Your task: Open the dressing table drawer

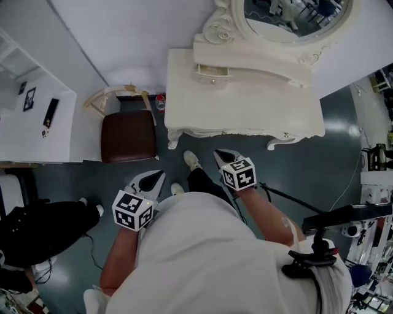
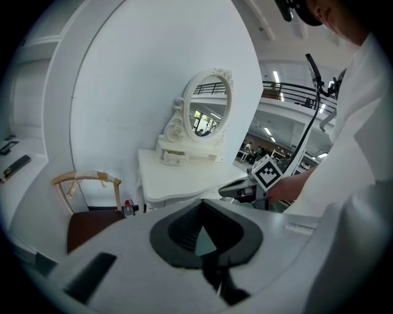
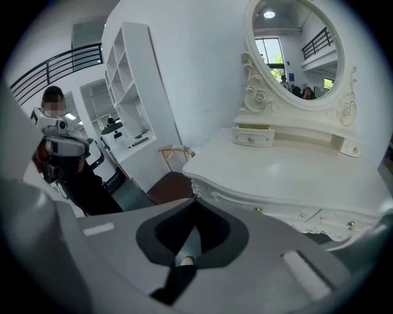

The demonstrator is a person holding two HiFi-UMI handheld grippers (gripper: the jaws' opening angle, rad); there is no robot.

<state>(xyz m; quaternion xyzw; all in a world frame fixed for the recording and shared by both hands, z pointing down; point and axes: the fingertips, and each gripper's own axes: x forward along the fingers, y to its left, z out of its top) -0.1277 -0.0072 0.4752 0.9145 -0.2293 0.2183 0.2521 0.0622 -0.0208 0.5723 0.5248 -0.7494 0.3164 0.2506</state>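
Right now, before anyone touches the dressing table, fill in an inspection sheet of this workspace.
Surface: dressing table top white and bare.
Job's things: small drawer under the mirror, sticking out slightly, no gripper on it.
Clutter: red-capped bottle on the floor beside the chair.
Grippers: left gripper and right gripper both shut, empty, short of the table.
Cables: thin cable on the floor at right.
Surroundings: white shelf unit at left; person in black nearby.
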